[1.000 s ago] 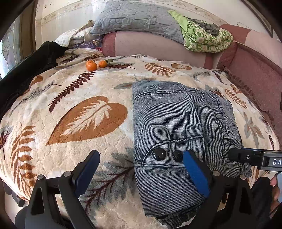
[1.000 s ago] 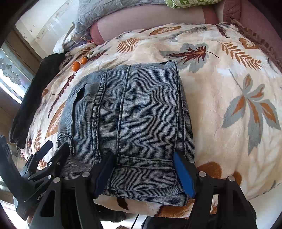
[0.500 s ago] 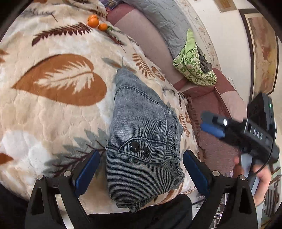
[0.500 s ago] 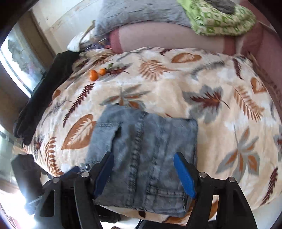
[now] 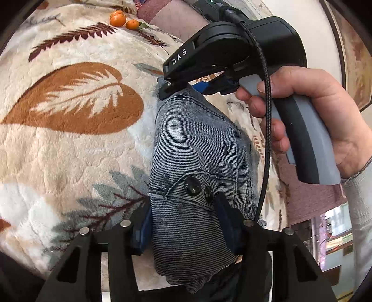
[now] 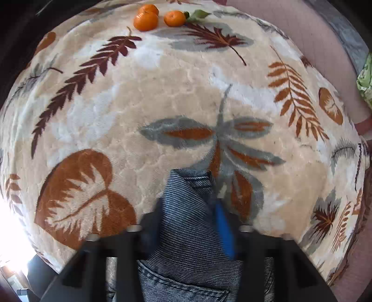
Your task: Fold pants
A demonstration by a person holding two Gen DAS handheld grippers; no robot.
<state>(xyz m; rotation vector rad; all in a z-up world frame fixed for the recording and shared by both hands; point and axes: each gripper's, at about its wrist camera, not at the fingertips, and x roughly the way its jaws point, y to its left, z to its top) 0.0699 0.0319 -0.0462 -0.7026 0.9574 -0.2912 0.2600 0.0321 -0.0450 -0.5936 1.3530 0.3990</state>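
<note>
Pants [image 5: 195, 148] lie folded in a grey denim bundle on my leaf-print blanket [image 5: 69, 144]. My left gripper [image 5: 183, 218] is closing on the near end (2 black buttons [image 5: 197, 189] just ahead of its pads), denim bulging between them. My right gripper [image 6: 189, 230] is closing on the far corner. 3 oranges [image 6: 158, 17] sit well apart.
</note>
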